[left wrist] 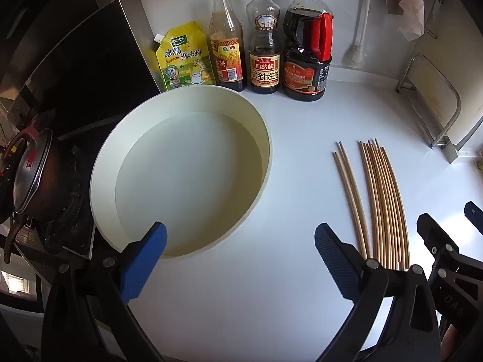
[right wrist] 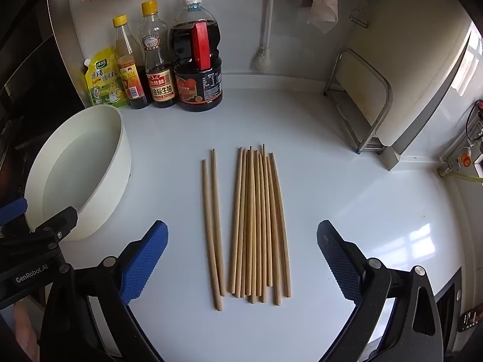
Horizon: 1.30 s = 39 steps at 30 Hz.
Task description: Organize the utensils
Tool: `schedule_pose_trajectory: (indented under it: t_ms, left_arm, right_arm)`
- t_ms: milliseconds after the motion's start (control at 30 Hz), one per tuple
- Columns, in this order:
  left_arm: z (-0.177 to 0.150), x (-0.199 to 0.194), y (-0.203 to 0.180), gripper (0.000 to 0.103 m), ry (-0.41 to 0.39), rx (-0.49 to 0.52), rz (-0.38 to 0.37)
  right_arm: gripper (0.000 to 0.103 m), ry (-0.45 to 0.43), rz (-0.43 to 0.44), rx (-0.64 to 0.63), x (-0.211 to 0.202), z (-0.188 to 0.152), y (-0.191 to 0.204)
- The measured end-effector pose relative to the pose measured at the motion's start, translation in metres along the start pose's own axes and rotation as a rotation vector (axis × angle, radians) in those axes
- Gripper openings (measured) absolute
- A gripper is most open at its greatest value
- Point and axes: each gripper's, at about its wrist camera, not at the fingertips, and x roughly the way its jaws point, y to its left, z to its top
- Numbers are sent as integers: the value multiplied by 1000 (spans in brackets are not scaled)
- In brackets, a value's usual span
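Several wooden chopsticks (right wrist: 259,223) lie side by side in a bundle on the white counter, with a separate pair (right wrist: 212,226) just to their left. My right gripper (right wrist: 241,259) hovers above their near ends, open wide, nothing between its blue pads. In the left wrist view the bundle of chopsticks (left wrist: 383,202) lies to the right. My left gripper (left wrist: 240,259) is open over bare counter, its left finger above the rim of a round white basin (left wrist: 262,132). The right gripper (left wrist: 446,241) shows at that view's right edge.
A yellow seasoning pouch (left wrist: 184,57) and three sauce bottles (left wrist: 262,39) stand along the back wall. A stove with a dark lidded pot (left wrist: 36,175) is at the left. A metal rack holding a board (right wrist: 362,96) stands at the back right.
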Motion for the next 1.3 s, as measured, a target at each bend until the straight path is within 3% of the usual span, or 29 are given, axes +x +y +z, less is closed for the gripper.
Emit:
schedule_pose_trajectory:
  t_ms: [1300]
  left_arm:
    - [-5,-19,0,97,-39,-3,-19]
  right_arm:
    - [95,-30,1,0,-21,-2,-3]
